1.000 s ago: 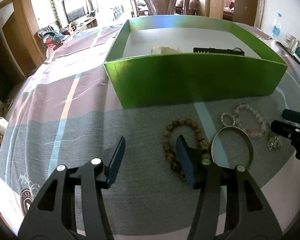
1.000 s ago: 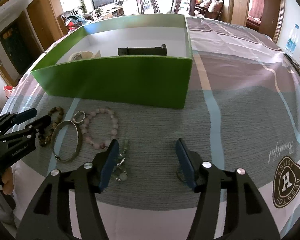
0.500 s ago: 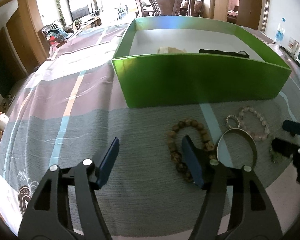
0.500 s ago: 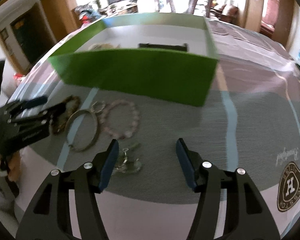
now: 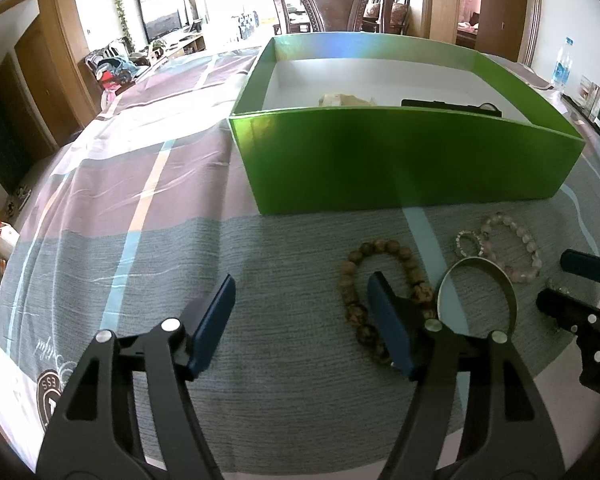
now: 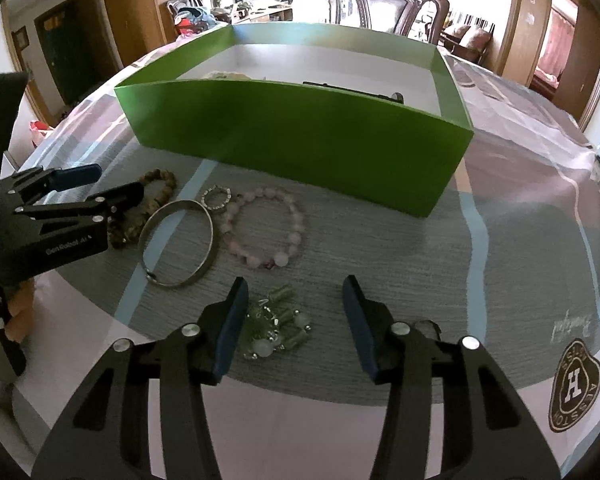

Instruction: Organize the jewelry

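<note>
Jewelry lies in a row on the grey band of the tablecloth, in front of the green box. Going left to right from the box's near wall: a wooden bead bracelet, a silver bangle, a small crystal ring and a pink bead bracelet.

Only the right wrist view shows the cluster of pale green earrings (a tangle, single pieces hard to tell apart), nearer the camera than the pink bracelet. The right gripper hovers over it, jaws spread, holding nothing.

Seen from the left wrist, the left gripper is likewise released and empty; its right finger hides part of the wooden bracelet.

Inside the box, a cream-coloured item and a flat black object are mostly cut off by the near wall.
</note>
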